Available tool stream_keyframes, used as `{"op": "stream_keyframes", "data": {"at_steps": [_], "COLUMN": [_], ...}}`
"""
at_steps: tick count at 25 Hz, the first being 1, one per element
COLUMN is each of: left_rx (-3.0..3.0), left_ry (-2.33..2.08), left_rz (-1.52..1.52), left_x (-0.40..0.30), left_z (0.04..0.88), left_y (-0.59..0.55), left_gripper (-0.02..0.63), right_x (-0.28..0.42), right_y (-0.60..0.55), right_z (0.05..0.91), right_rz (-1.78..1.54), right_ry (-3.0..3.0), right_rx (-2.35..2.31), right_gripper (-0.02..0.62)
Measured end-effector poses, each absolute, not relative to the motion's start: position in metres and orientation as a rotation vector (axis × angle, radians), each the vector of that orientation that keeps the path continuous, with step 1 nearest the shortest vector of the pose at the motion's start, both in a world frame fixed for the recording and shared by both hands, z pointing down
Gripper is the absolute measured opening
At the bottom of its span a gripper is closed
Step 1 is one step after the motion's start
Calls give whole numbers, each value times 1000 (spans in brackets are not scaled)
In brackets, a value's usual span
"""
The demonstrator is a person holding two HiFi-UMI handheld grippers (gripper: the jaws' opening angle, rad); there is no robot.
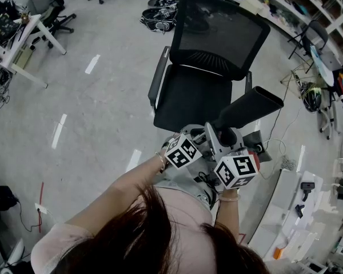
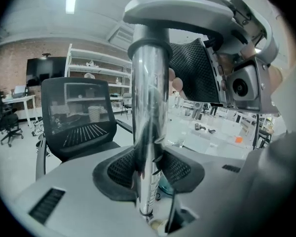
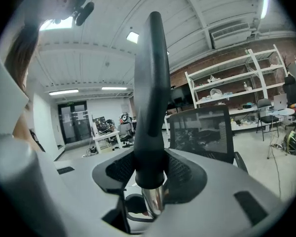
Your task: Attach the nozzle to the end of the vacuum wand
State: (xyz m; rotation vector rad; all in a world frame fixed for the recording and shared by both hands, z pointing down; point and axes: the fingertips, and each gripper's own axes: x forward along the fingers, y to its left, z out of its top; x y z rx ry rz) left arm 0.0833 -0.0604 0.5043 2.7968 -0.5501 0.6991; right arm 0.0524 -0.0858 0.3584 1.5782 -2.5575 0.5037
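Left gripper [image 2: 148,169] is clamped on the chrome wand [image 2: 149,102], which stands upright between its mesh pads. Right gripper [image 3: 150,174] is closed on the black nozzle [image 3: 152,98] at its collar. A short length of chrome shows just below that collar, so the nozzle is on the wand's end. Both are held in the air in front of the person, close to the office chair [image 1: 188,93]. Judgement: the step in hand is seating the joint. To do it well, keep both pieces on one axis. The left gripper should hold the wand as a fixed anchor while the right pushes the collar straight along the tube, with no sideways levering. The nozzle is long and tapered, so any tilt would likely bind the collar or work it loose in the pads. A slight twist during the push may help if the fit is by friction. The present grip close to the collar looks right for this. Confirm with a light pull apart. Not resolved: the collar hides how deep the tube sits inside it, and no latch or stop is visible. In the head view the marker cubes [image 1: 182,152] and the hands cover the joint, and the wand cannot be made out there. In the left gripper view the wand's upper end passes behind the other gripper's grey body. The vacuum itself is in no view.
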Motion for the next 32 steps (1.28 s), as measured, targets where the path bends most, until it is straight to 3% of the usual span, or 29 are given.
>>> {"op": "stream_keyframes", "data": {"at_steps": [9, 32], "left_rx": [2798, 2839], "left_ry": [-533, -556], "left_rz": [672, 733], "left_x": [79, 83], "left_z": [503, 510], "left_y": [-54, -46], "left_gripper": [155, 155], "right_x": [42, 52], "right_y": [-79, -78], "right_z": [358, 366], "right_rz": [482, 560], "right_ry": [-2621, -2426], "right_rx": [1319, 1656], "right_gripper": [189, 187]}}
